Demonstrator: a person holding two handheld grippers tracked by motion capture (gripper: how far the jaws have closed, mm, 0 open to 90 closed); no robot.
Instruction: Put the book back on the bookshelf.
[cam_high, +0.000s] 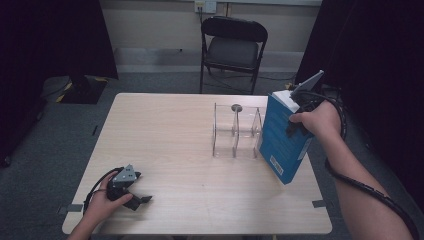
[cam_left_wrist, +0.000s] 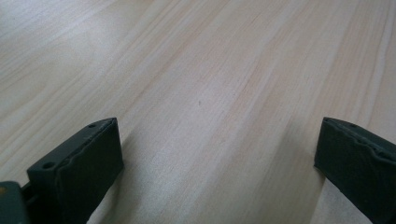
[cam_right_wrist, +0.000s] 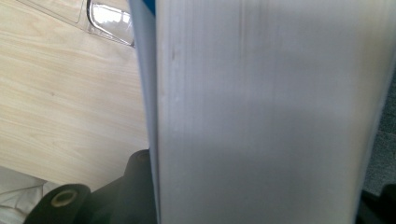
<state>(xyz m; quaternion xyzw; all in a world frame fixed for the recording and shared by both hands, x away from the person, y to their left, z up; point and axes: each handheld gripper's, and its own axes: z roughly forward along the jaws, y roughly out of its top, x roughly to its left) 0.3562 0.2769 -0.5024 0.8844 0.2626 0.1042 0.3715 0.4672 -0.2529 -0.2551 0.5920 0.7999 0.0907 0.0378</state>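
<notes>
A thick blue book (cam_high: 281, 142) stands tilted at the table's right side, its lower corner down by the tabletop. My right gripper (cam_high: 296, 116) is shut on its upper part. In the right gripper view the white page edge (cam_right_wrist: 261, 116) fills the space between the black jaws, with the blue cover (cam_right_wrist: 142, 70) on the left. A clear acrylic rack (cam_high: 235, 132) with upright dividers stands just left of the book; one corner of the rack (cam_right_wrist: 107, 18) shows past the cover. My left gripper (cam_high: 140, 201) rests at the near left of the table, open with bare wood between its jaws (cam_left_wrist: 215, 163).
The light wooden table (cam_high: 170, 135) has a small grey round piece (cam_high: 236, 107) on top of the rack. A black folding chair (cam_high: 232, 45) stands behind the table's far edge. Dark curtains hang at both sides.
</notes>
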